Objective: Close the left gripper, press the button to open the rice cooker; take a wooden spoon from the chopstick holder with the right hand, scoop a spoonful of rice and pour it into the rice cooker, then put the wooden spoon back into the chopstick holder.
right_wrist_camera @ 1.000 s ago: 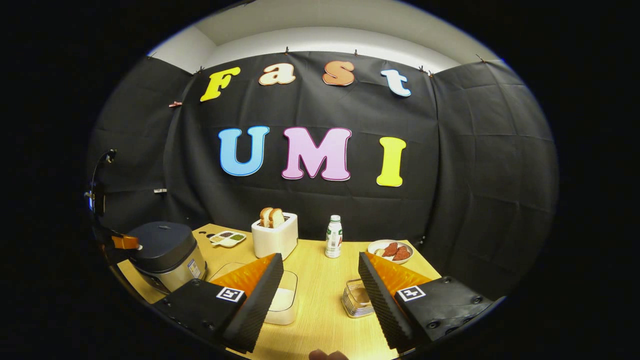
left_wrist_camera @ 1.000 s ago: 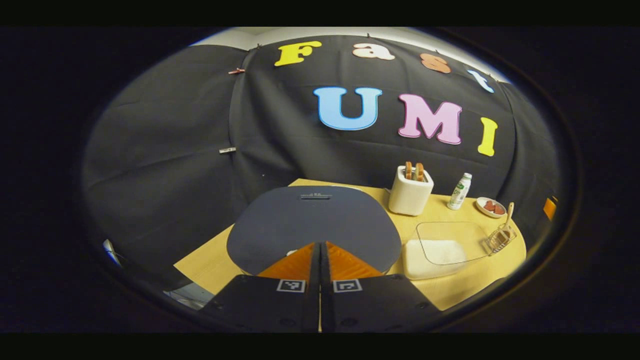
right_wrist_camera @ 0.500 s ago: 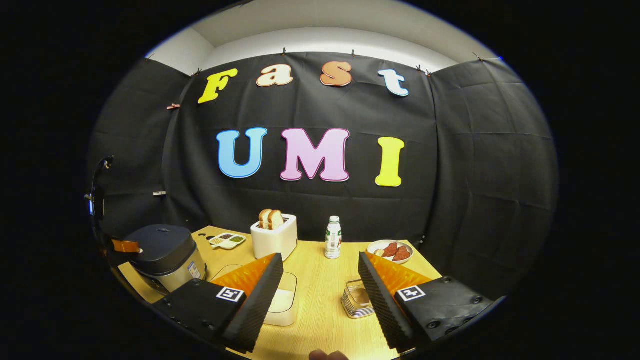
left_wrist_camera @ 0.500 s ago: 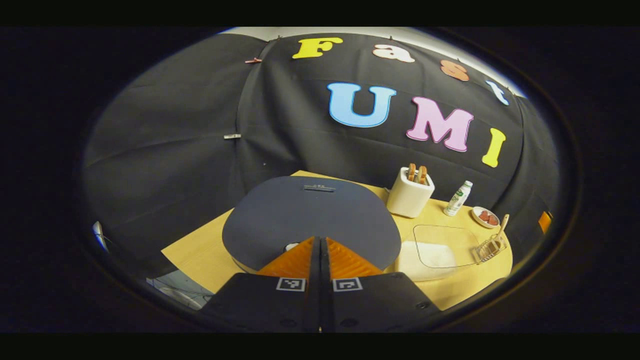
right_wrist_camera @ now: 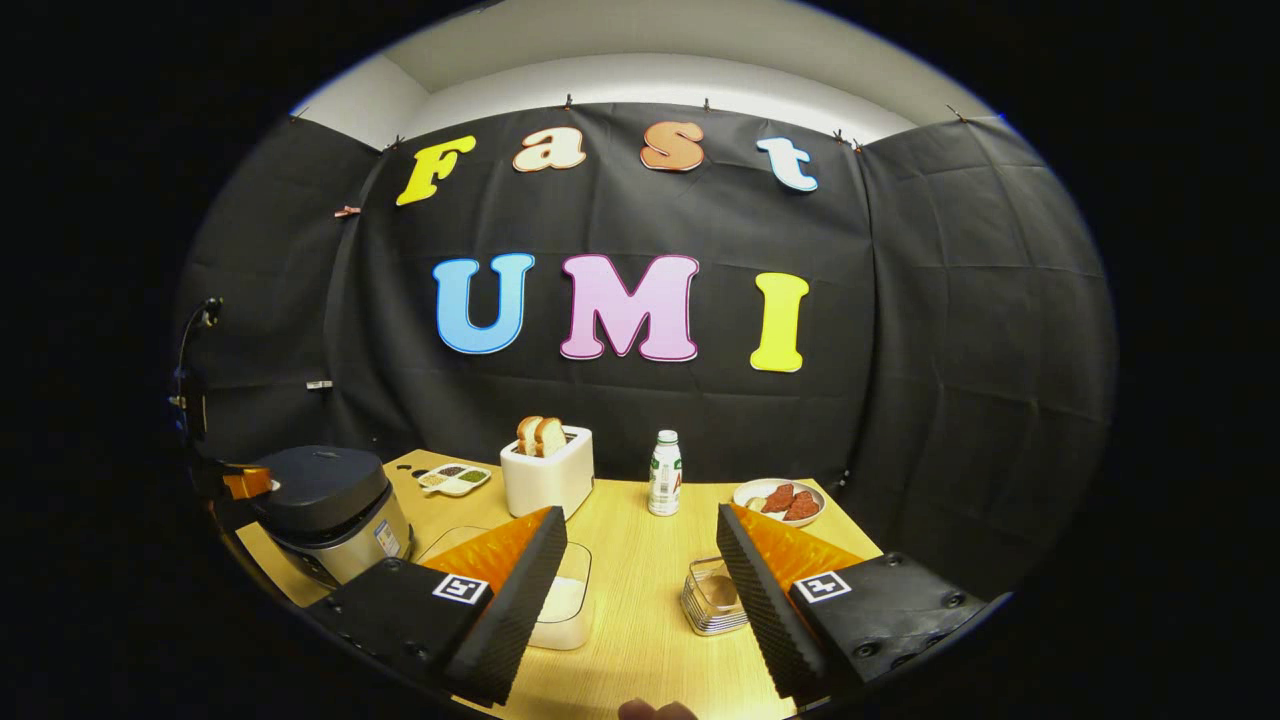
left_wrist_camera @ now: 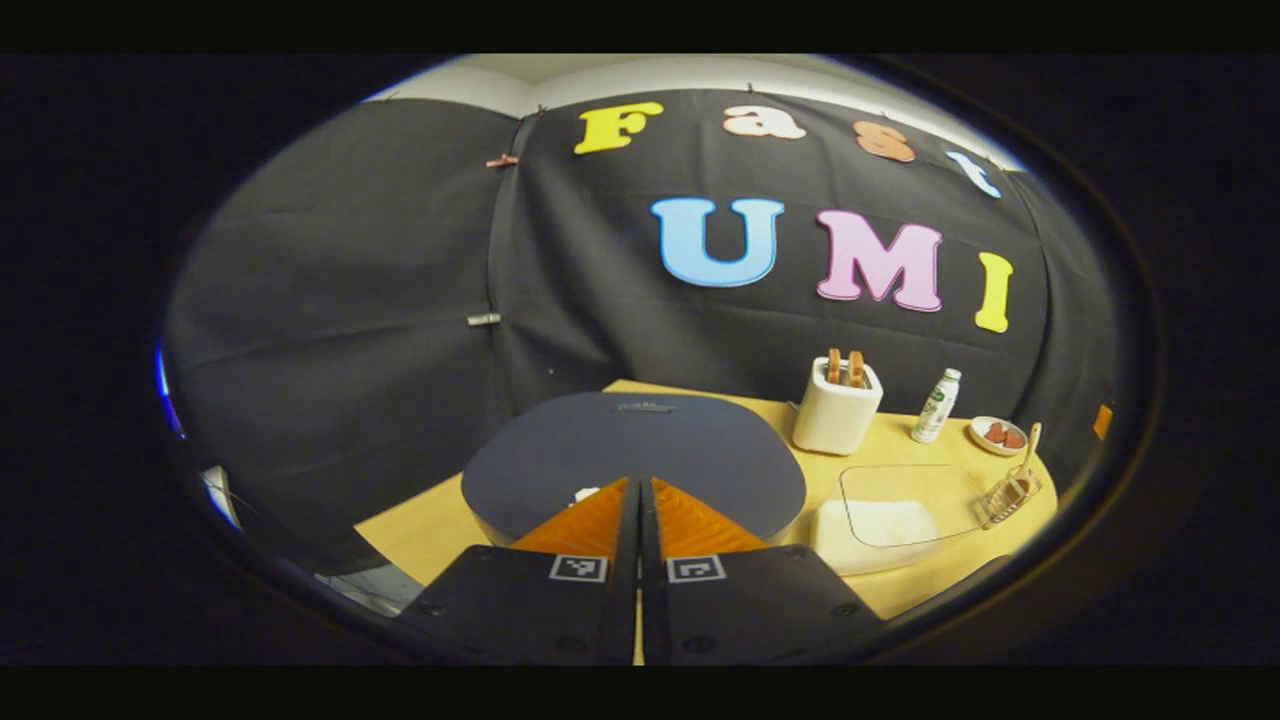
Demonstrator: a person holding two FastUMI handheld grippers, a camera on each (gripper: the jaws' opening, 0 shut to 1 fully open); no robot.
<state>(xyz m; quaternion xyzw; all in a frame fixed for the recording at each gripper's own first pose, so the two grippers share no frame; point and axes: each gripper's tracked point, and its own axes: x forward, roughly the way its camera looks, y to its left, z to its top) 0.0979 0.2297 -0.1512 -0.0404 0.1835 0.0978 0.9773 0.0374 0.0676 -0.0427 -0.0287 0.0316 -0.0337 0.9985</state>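
The rice cooker (left_wrist_camera: 640, 450) has a dark flat lid, still down, and a steel body (right_wrist_camera: 345, 545). My left gripper (left_wrist_camera: 640, 485) is shut, its tips at the lid's near edge beside a small white button (left_wrist_camera: 585, 494); it also appears in the right gripper view (right_wrist_camera: 245, 483) at the cooker's left side. A wire chopstick holder (left_wrist_camera: 1012, 492) with a wooden spoon (left_wrist_camera: 1030, 442) stands at the table's right. A clear rice box (left_wrist_camera: 880, 515) lies between cooker and holder. My right gripper (right_wrist_camera: 640, 545) hangs open over the table, with the box (right_wrist_camera: 565, 600) and the holder (right_wrist_camera: 712, 598) below it.
A white toaster (right_wrist_camera: 548, 478) with bread slices, a small bottle (right_wrist_camera: 665, 473), a plate of red food (right_wrist_camera: 780, 498) and a divided dish (right_wrist_camera: 455, 478) stand along the back of the wooden table (right_wrist_camera: 640, 640). A fingertip (right_wrist_camera: 655, 711) shows at the bottom edge.
The left gripper has tilted back up after dipping toward the lid, so the cooker sits lower in its view. The lid stays down. The right gripper has barely moved.
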